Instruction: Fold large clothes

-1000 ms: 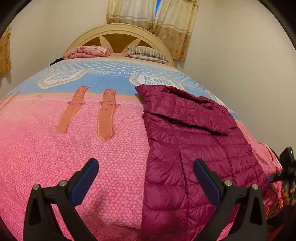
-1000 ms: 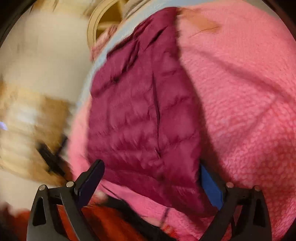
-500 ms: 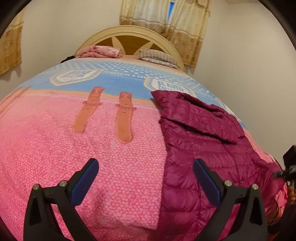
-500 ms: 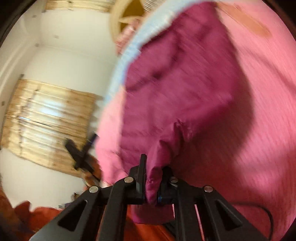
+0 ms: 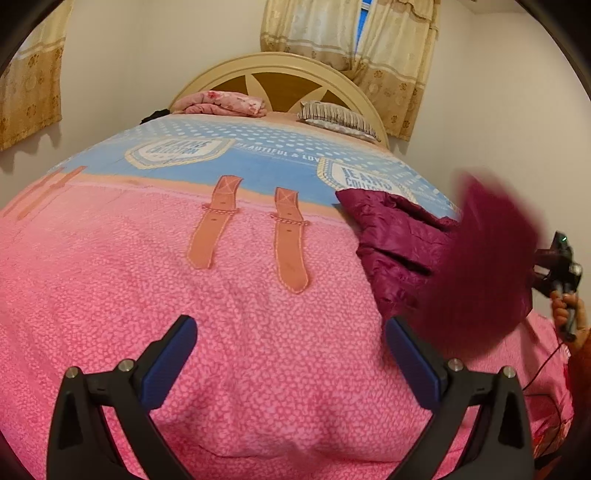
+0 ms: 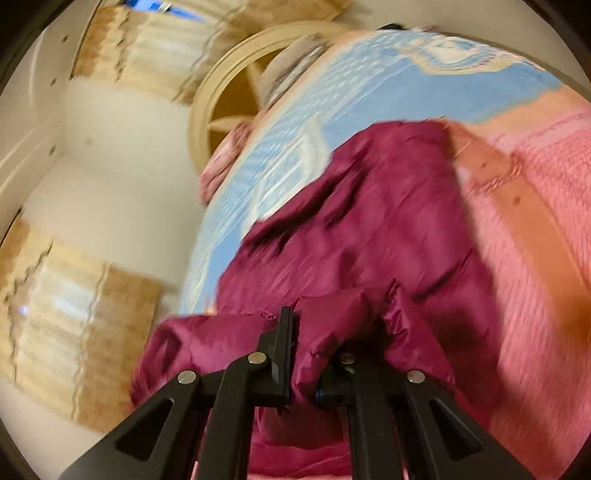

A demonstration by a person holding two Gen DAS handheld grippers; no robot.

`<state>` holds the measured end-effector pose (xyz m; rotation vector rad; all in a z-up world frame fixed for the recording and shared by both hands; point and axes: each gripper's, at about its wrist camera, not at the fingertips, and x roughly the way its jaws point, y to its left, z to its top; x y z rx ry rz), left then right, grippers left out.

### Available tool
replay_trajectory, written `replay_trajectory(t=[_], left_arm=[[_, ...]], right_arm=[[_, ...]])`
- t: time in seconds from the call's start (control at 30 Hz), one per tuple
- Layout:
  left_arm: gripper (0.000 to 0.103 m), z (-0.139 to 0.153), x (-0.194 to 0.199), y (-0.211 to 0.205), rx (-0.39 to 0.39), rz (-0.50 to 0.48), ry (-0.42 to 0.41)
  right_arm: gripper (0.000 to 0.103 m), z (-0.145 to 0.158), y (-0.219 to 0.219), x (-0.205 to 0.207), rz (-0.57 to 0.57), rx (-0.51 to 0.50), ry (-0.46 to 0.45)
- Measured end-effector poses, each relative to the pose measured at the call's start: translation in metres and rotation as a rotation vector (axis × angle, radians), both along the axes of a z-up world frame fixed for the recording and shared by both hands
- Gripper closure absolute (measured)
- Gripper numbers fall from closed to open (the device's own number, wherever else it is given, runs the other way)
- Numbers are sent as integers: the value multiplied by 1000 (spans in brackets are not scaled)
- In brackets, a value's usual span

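Right wrist view: right gripper clamped tight on a puffy fold of the maroon down jacket, fabric bulging out both sides of the pads. Left gripper jaws wide apart, nothing between them, hovering over bare pink bedspread, touching nothing. Lots of free bedspread in front and left of the left gripper; jacket sits toward the bed's right side, near the edge. Jacket: quilted, shiny, creased; the near part is lifted off the bed and motion-blurred, the far part lies on the blue band of the cover. Person's hand visible at far right holding the right gripper's handle. Beyond: striped pillow, folded pink blanket, cream headboard, curtains.
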<state>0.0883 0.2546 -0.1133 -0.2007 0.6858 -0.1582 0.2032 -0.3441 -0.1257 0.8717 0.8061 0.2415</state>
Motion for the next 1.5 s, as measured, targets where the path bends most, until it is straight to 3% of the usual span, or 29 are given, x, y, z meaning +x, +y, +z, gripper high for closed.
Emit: replay_trajectory(t=[0.17,0.23,0.3,0.33,0.37,0.43,0.5,0.57,0.63,0.67,0.7,0.83,1.03,1.1,1.17,1.2,1.27,1.33,1.37,1.5], left_arm=[[0,6,30,-31,32,-84,-16],[0,10,45,-47,41,-120,-27],[0,15,69,-68,41,-169,-34],[0,16,77,-73,41,-181,-35],[0,18,92,-84,44,-198,-34],[0,19,110,-97,50,-214,-32],[0,17,128,-105,52,-225,-24],[0,15,145,-112,63,-226,-17],[0,9,159,-116,60,-221,3],[0,4,166,-117,48,-224,20],[0,-1,173,-118,34,-225,38],[0,-13,199,-123,-16,-226,97],[0,-21,224,-134,-66,-261,137],[0,-29,231,-138,-76,-272,167],[11,-34,231,-142,-89,-294,173],[16,-34,231,-144,-85,-299,170],[47,-33,224,-149,-89,-320,151],[68,-28,213,-153,-48,-304,103],[75,-26,209,-154,-31,-299,87],[87,-14,182,-159,10,-290,3]], right_arm=[[92,-23,-1,24,-42,-80,38],[89,-29,-5,29,-50,-16,52],[59,-29,-11,32,-25,97,35],[23,-25,-13,31,-11,149,3],[0,-20,-14,31,-3,181,-28],[1,3,-20,23,40,255,-119],[1,27,-23,16,76,237,-159],[1,50,-21,3,83,121,-205],[1,73,-10,-9,77,-185,-223],[1,76,-4,-13,81,-272,-220],[1,72,5,-10,99,-395,-187],[1,41,15,23,91,-618,-56],[4,-6,0,75,106,-646,47],[22,-17,2,82,141,-646,69],[48,-25,8,87,144,-694,91],[52,-26,10,88,137,-718,92],[69,-22,13,79,114,-745,72],[81,-13,19,63,80,-774,24],[85,-8,21,55,61,-788,6],[89,10,30,16,-17,-817,-64]])
